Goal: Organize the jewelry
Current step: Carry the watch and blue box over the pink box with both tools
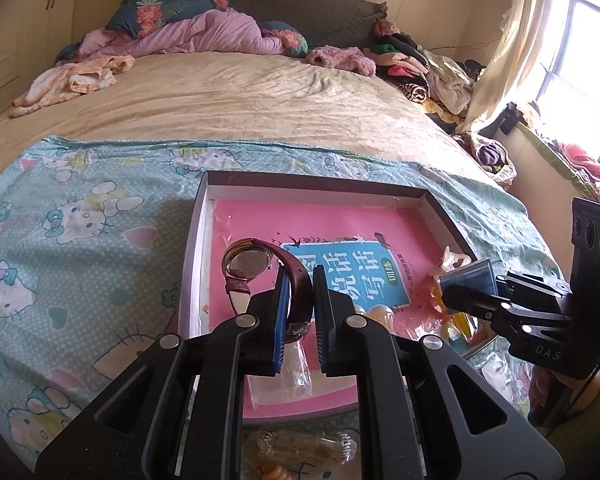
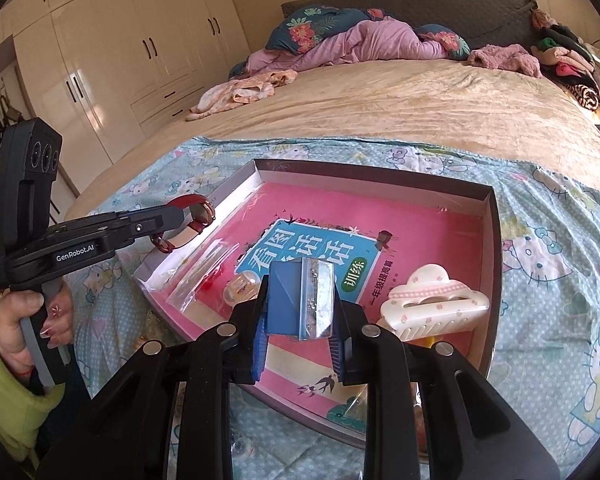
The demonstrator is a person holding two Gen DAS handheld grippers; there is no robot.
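Wristwatch [image 1: 256, 268] with a maroon strap: hanging from the left claw [image 1: 300, 300], whose fingers are clenching on the strap; the round case is dangling just past the fingertips, above the near left part of a shallow box [image 1: 432, 204]; in the right wrist view the same watch [image 2: 194, 216] is showing over the box's left wall [image 2: 236, 184].
Small blue box [image 2: 300, 300] with a clear side showing small silvery pieces inside: sitting gripped between the fingers of the right claw [image 2: 300, 316], jaws partly apart and pressing on its two sides, above the middle of the shallow box.
Shallow box: lying on a Hello Kitty cloth [image 1: 80, 216] spread over the bed [image 1: 240, 92]; lined with a pink printed sheet [image 2: 420, 224].
Cream hair clip [image 2: 436, 300]: lying in the right part of the shallow box, just beside the right claw.
Hand [image 2: 24, 328] in a green sleeve: gripping the left claw's handle.
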